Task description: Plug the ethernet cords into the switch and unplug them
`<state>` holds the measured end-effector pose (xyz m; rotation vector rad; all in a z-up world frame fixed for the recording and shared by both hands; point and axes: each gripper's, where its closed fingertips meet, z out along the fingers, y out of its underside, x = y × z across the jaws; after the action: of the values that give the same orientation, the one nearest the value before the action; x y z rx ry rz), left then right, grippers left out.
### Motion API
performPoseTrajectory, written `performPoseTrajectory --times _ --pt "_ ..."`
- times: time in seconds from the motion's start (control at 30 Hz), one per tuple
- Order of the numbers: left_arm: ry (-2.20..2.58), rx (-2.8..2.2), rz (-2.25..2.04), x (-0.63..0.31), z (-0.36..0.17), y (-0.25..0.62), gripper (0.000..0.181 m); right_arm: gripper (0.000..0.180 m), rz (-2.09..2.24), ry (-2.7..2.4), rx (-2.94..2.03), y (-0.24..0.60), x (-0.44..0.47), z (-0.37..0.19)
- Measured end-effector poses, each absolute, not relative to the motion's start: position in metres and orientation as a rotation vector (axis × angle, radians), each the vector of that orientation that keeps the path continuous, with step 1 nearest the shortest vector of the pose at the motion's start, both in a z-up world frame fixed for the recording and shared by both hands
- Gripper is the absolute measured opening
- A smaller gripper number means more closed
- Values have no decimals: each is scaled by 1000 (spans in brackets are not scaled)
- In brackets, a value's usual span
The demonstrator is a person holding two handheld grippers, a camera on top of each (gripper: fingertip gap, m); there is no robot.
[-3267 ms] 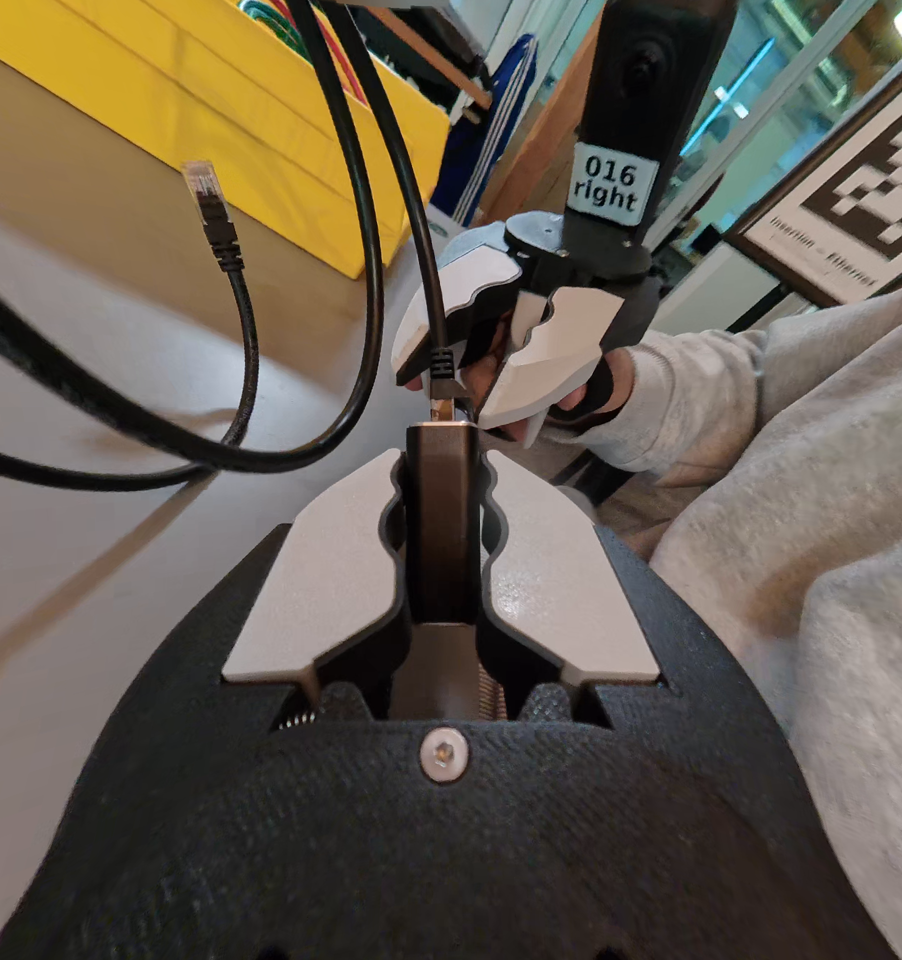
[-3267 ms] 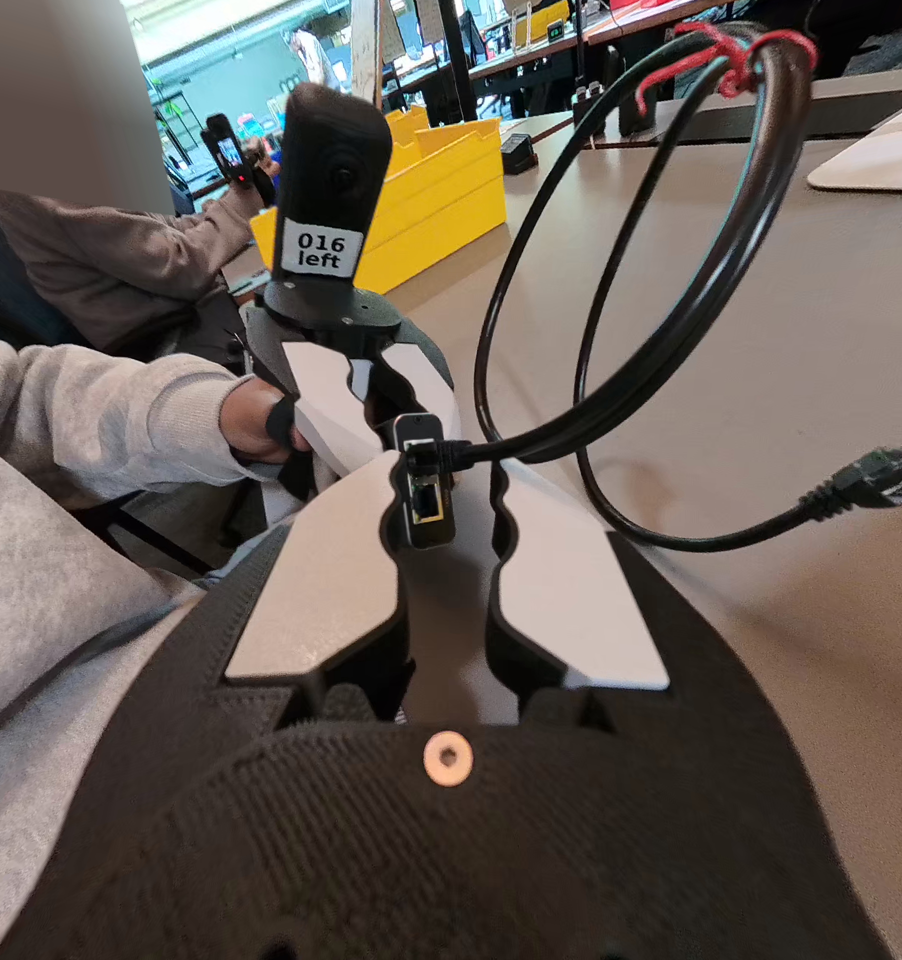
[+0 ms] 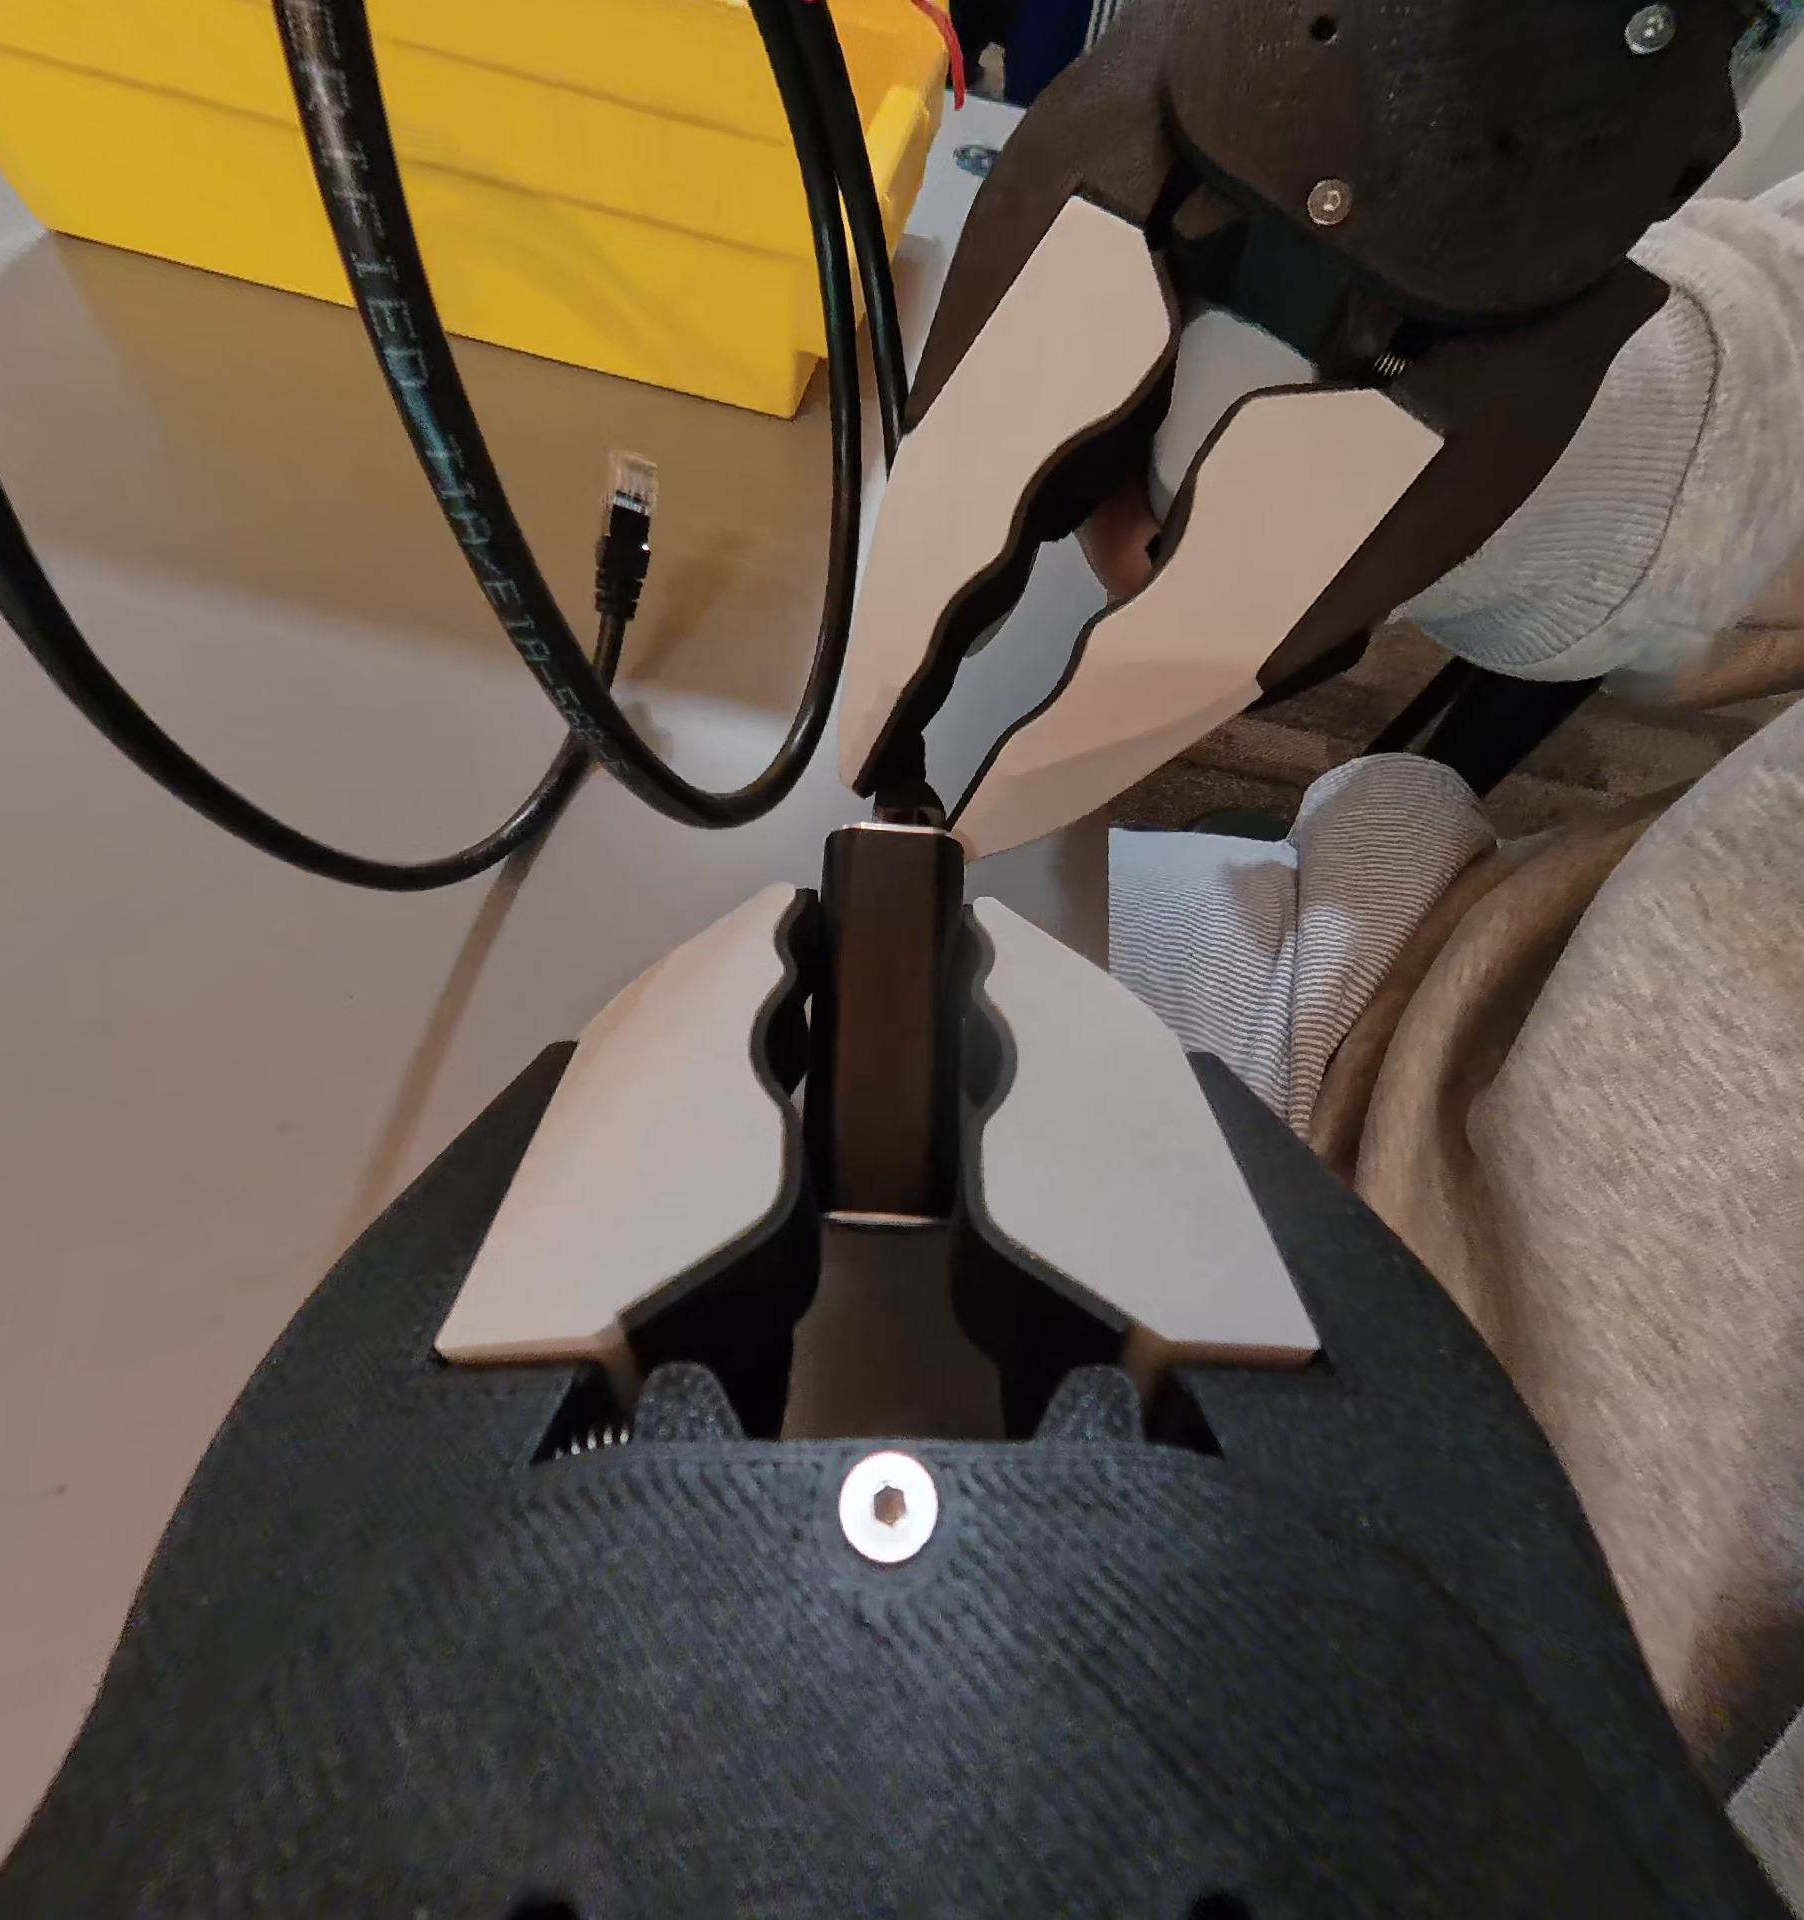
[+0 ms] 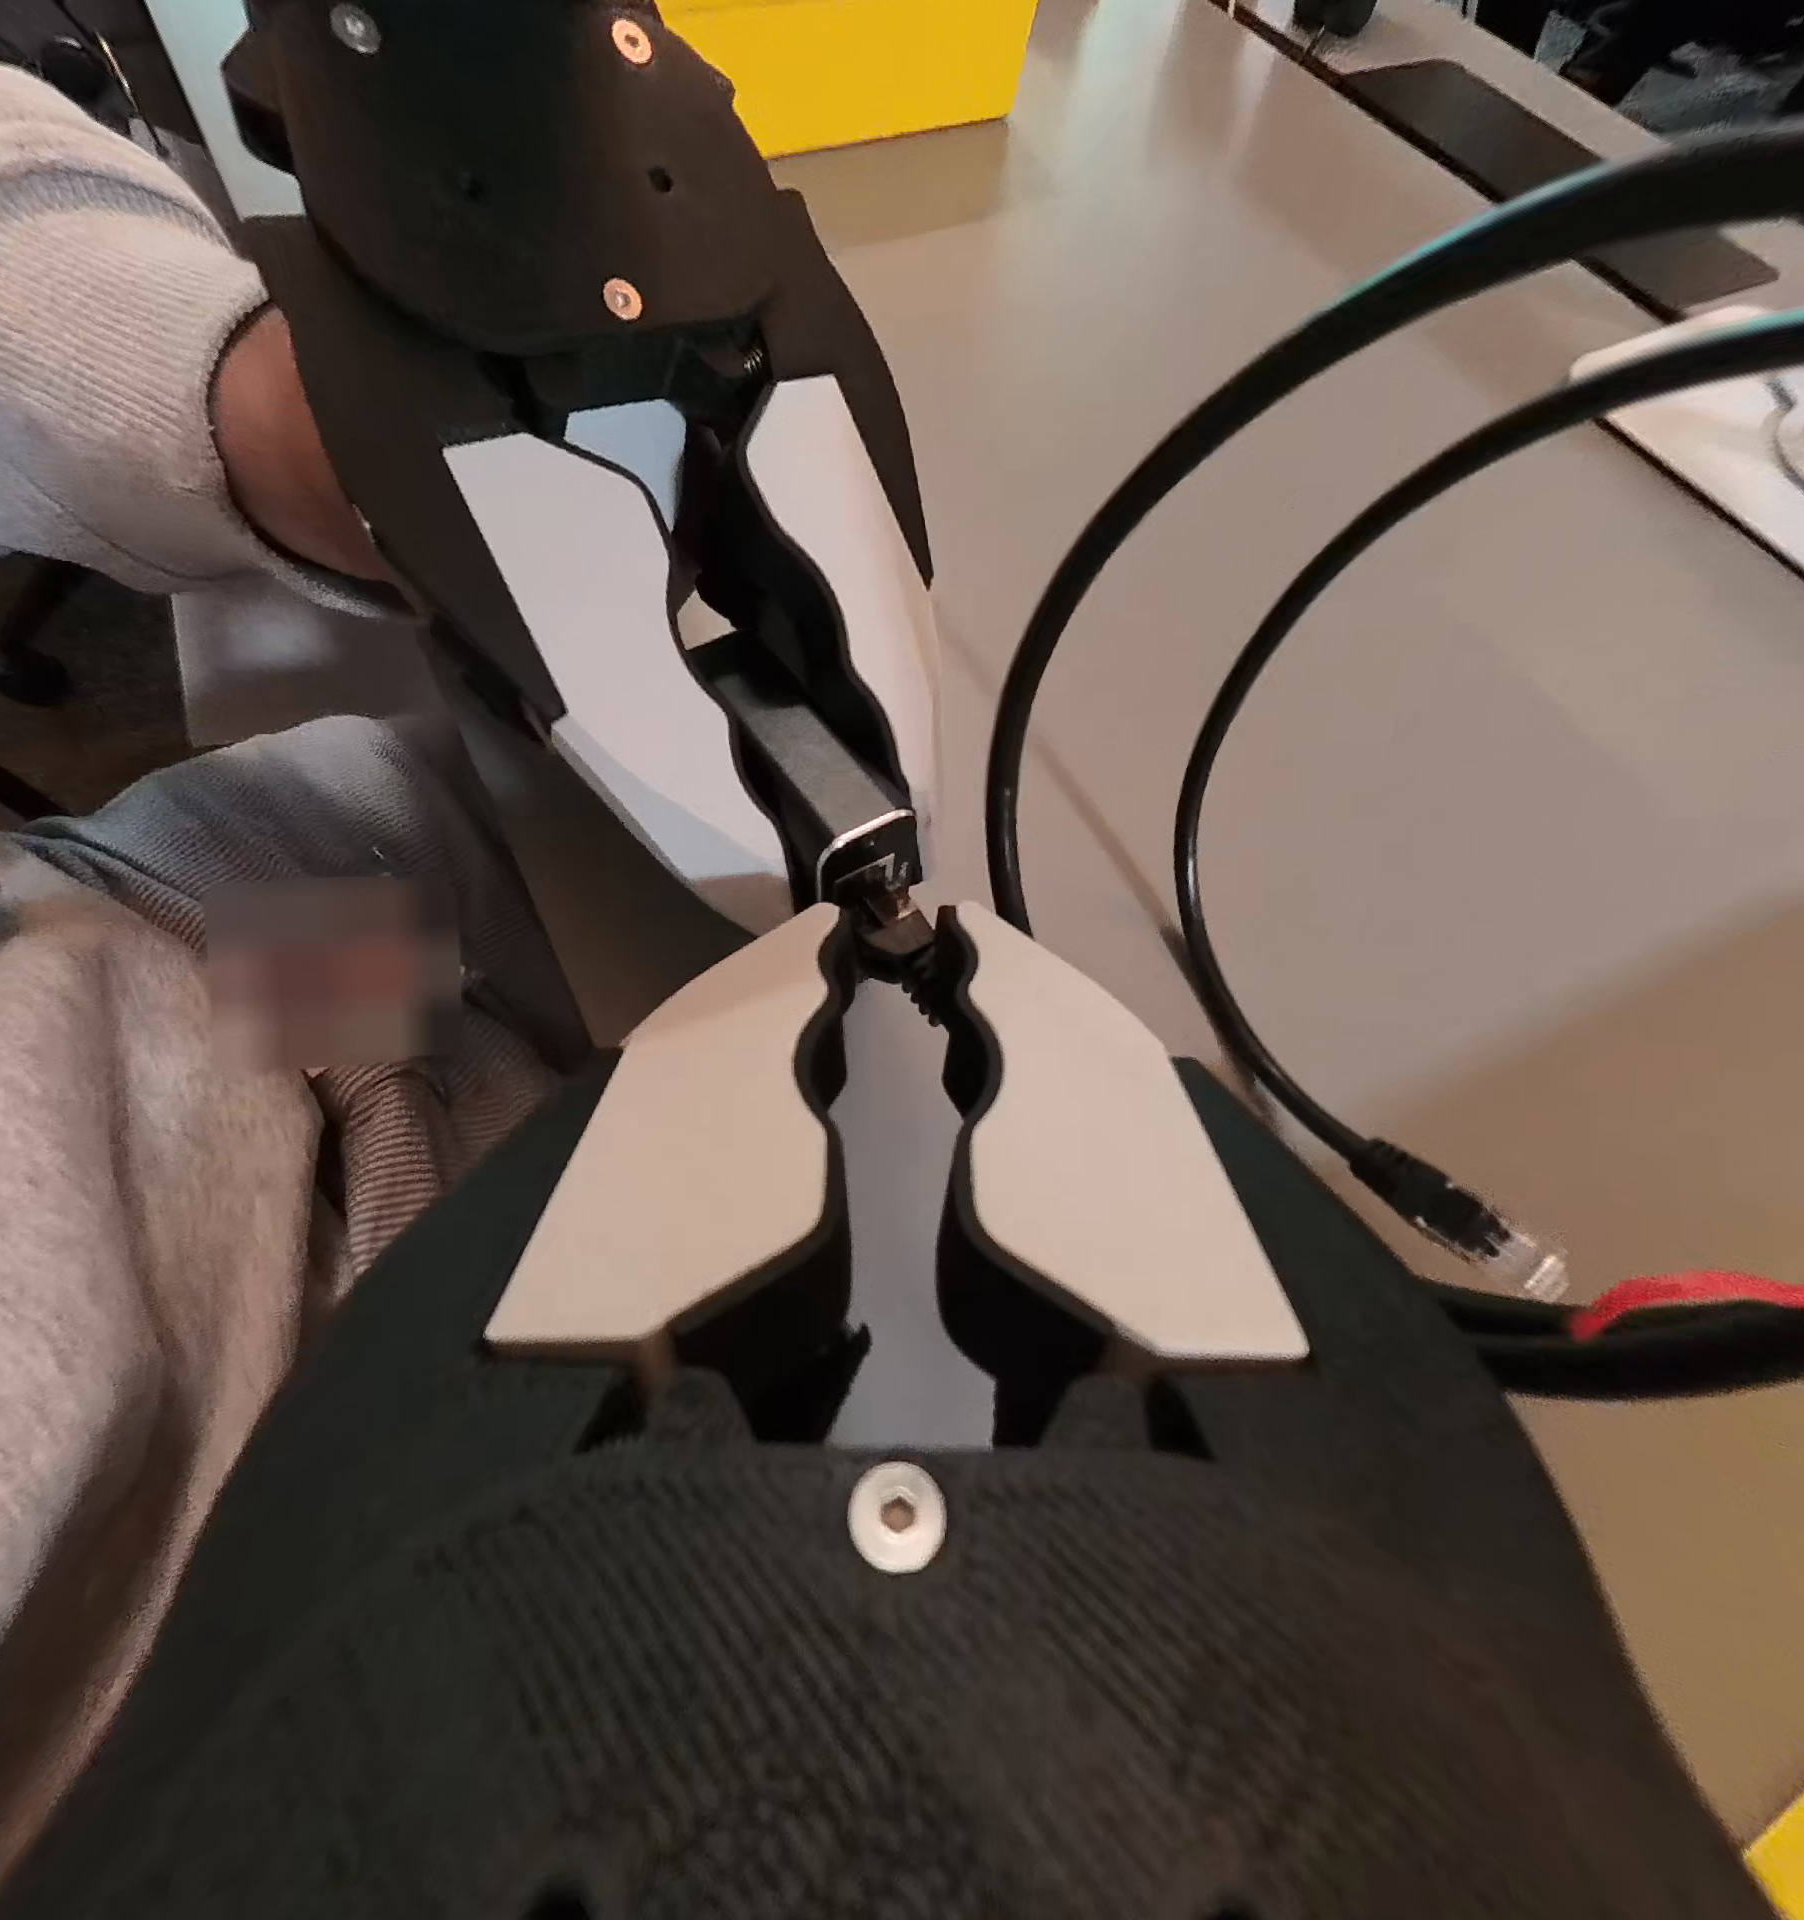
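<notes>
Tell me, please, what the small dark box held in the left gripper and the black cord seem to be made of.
The switch looks like dark metal, perhaps anodised: smooth satin faces with a bright silvery rim at its end. The cord looks like rubber or soft plastic: a glossy black jacket that bends in loose loops. Its free plug seems clear plastic.

plug (image 4: pixel 890 928): seated in the switch (image 4: pixel 841 790) or only at its port, cannot tell | black cables (image 3: pixel 441 436): cut off at the top edge (both loops) | yellow bin (image 3: pixel 524 177): top cropped | person's lap: mosaic patch
</notes>
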<state>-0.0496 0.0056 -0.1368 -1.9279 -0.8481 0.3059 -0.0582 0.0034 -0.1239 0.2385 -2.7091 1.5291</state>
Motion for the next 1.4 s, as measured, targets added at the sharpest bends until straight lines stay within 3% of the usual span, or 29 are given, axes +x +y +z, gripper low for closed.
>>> performPoseTrajectory --times 1.13,1.4 --pt "-787 -1814 -150 -24 -127 5 28 13 1719 -2914 206 3 -38 -114" --pt "-757 -2026 49 -25 -153 7 27 14 1633 -2907 293 6 -35 -138"
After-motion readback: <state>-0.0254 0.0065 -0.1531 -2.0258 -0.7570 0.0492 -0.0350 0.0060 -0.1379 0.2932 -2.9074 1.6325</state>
